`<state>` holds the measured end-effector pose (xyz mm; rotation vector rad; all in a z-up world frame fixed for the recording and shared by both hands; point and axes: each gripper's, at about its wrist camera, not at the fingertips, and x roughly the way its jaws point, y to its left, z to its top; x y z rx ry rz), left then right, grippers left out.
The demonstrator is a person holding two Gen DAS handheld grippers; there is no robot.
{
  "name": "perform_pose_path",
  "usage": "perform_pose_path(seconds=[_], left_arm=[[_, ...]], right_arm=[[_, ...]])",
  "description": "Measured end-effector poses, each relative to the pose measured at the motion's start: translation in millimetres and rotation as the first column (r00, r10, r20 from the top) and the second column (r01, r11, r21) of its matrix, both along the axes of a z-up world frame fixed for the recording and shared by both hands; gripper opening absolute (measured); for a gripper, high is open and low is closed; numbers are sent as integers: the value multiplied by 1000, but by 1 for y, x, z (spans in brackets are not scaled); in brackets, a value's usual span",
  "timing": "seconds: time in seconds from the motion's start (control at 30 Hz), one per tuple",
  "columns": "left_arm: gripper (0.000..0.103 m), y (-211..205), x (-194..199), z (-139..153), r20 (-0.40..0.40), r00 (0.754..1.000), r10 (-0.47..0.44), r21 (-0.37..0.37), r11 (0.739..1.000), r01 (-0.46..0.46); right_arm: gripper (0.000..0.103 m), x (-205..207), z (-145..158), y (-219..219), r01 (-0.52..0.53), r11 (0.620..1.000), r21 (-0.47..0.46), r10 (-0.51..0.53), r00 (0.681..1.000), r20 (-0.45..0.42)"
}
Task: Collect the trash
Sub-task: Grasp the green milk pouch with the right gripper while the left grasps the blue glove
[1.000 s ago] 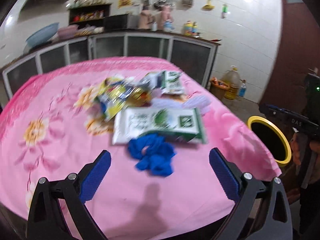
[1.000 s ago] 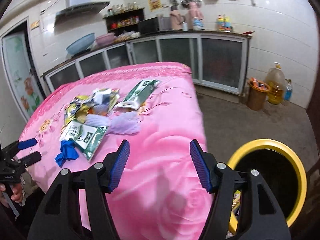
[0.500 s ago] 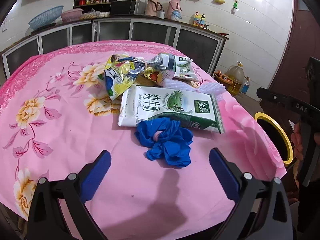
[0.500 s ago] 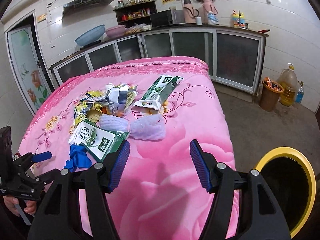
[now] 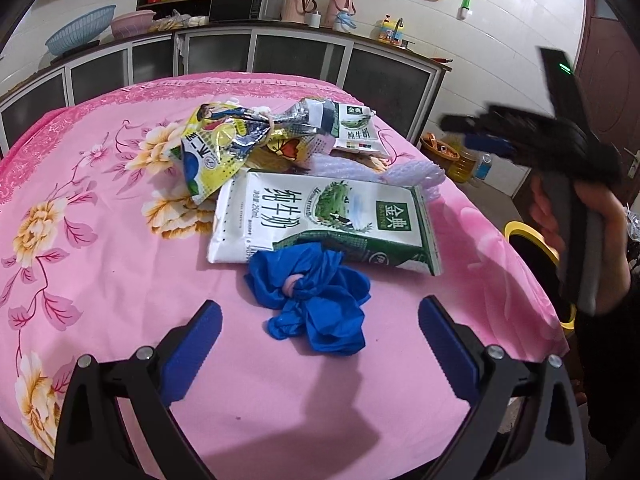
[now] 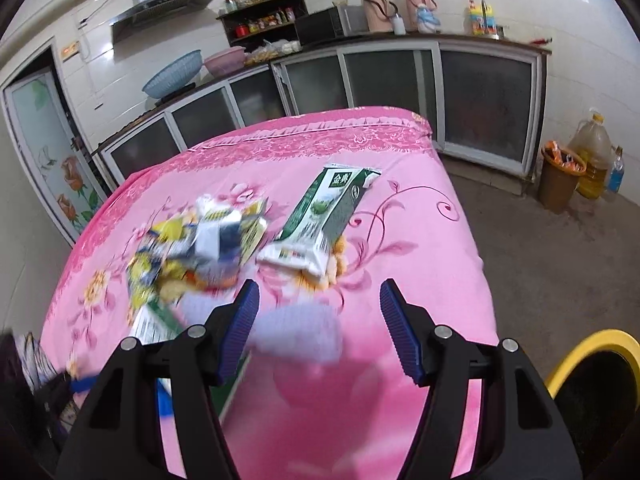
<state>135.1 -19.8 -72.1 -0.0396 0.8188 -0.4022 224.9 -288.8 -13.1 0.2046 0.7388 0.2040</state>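
Since the earlier frame both grippers have closed in on the trash pile; the right one swept sideways over the cloth (image 6: 420,208). Left gripper (image 5: 320,330): fingers wide apart, empty, hovering astride the blue glove (image 5: 316,300), not touching it. Glove lies just beside the flat milk carton (image 5: 324,220). Right gripper (image 6: 318,320): fingers spread, empty, above a pale foam net (image 6: 298,336); contact cannot be told, picture blurred. Wrappers (image 5: 224,140) lie beyond. Bin (image 6: 592,364) stands beside the table.
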Motion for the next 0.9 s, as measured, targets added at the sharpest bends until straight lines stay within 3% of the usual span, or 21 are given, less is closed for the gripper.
perform_pose_path(seconds=[0.2,0.23,0.4,0.9], left_arm=[[95,-1,8,-2,-9,1000,1,7,1000,-1],[95,-1,9,-2,-16,1000,-1,-1,1000,1],[95,-2,16,-6,-34,999,-13,-7,1000,13],[95,2,41,-22,-100,995,-22,-43,999,17]], right_arm=[[61,69,-8,10,10,999,51,-4,993,-121],[67,77,-9,10,13,998,60,-4,990,-140],[68,125,-21,19,27,996,89,-3,968,-252],[68,183,-58,36,89,995,41,-68,926,-372]])
